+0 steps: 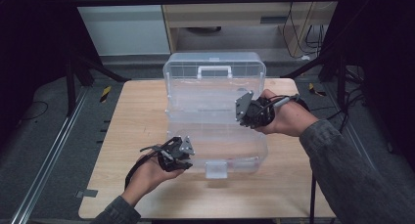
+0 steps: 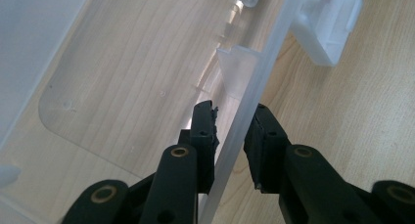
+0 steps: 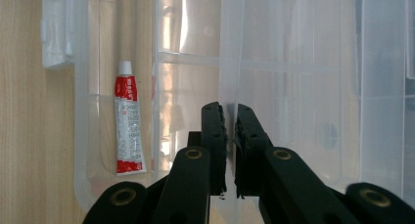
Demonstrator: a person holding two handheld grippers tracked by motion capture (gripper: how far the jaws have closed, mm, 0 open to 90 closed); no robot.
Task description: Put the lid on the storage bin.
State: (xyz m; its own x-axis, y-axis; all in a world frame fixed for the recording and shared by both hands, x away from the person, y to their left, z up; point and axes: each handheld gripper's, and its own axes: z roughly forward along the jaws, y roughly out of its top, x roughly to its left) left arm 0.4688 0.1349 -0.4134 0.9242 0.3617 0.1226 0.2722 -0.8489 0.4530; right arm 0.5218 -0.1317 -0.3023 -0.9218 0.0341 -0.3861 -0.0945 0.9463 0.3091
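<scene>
high view: clear plastic box sits open on the wooden table, lid part standing at the far side with a white handle, base part toward the person with a white latch on its near edge.

left hand enters from bottom left, forearm angled up and to the right, palm up around the left gripper, which sits at the near left corner of the box base. left gripper view: left gripper straddles the thin clear near wall of the base, one jaw inside the box, the other outside over the table. jaws narrow; the inner jaw is close against the wall, a small gap shows on the outer side, so i cannot tell whether they clamp it.

right hand comes in from the right, grey sleeve running to the lower right corner, wrist bent toward the box centre; right gripper is over the right middle of the box. right gripper view: right gripper has its jaws nearly together on a thin clear plastic edge; grip looks closed on it.

same view: red and white tube with white cap lies inside the box base, in a compartment next to the side wall, near the latch.
</scene>
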